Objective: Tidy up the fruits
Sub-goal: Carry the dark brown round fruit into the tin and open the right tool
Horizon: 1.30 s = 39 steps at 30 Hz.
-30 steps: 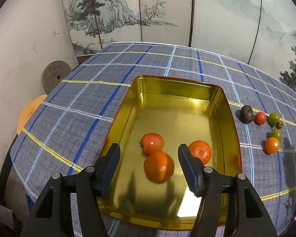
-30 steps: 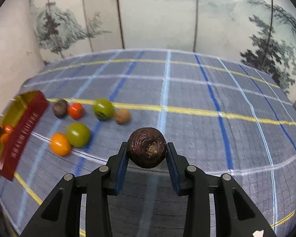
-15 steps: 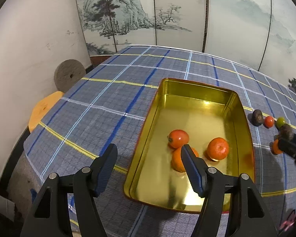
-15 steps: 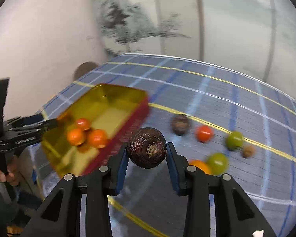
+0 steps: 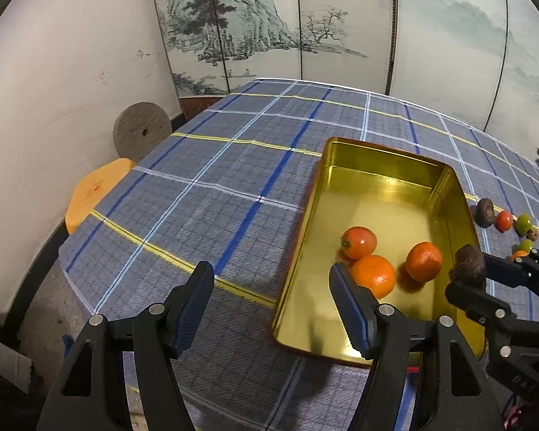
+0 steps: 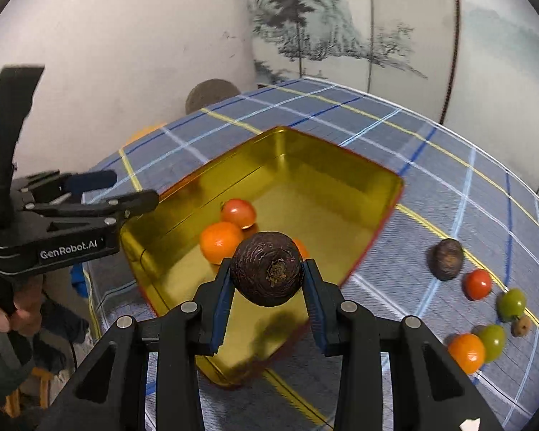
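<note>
A gold tin tray (image 5: 395,186) (image 6: 341,186) sits on the blue plaid cloth and holds a red tomato (image 5: 358,242) (image 6: 238,212) and two oranges (image 5: 373,276) (image 5: 424,261) (image 6: 219,241). My right gripper (image 6: 267,283) is shut on a dark brown wrinkled fruit (image 6: 267,268) and holds it above the tray's near corner; it also shows in the left wrist view (image 5: 468,265). My left gripper (image 5: 269,289) is open and empty, above the cloth just left of the tray.
Loose fruits lie on the cloth right of the tray: a dark brown one (image 6: 447,258), a red tomato (image 6: 478,283), two green ones (image 6: 511,303) (image 6: 492,337), an orange (image 6: 465,352), a small brown one (image 6: 521,326). A stone disc (image 5: 142,134) and orange stool (image 5: 97,190) stand left.
My right gripper has carried the dark fruit left, from beside the loose fruits to above the tray. My left gripper has drawn back and left, out of the tray.
</note>
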Available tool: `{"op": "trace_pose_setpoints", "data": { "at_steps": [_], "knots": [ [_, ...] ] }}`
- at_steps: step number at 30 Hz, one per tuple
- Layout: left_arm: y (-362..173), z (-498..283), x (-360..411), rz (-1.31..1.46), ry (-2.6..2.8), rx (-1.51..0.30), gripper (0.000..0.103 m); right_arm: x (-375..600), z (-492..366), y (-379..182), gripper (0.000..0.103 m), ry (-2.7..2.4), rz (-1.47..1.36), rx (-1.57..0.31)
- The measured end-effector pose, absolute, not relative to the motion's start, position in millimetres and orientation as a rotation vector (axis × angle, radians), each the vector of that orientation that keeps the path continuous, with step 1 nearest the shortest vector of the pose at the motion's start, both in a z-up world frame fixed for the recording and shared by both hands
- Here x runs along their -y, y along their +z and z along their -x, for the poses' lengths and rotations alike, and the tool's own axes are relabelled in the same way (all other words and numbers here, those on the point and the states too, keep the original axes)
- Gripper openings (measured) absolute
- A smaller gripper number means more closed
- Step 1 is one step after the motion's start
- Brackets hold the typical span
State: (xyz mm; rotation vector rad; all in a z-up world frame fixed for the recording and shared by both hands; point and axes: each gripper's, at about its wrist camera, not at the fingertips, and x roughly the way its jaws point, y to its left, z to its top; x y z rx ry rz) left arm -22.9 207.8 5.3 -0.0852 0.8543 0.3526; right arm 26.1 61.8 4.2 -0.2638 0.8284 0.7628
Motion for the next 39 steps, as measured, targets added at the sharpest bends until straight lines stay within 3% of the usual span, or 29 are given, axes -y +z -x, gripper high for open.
{"op": "trace_pose_setpoints", "data": {
  "at_steps": [39],
  "knots": [
    [-3.3, 32.8, -213.2, 0.109, 0.35, -0.876, 0.068, -89.8, -18.9, -19.6, 0.036, 0.767, 0.353, -0.867]
  ]
}}
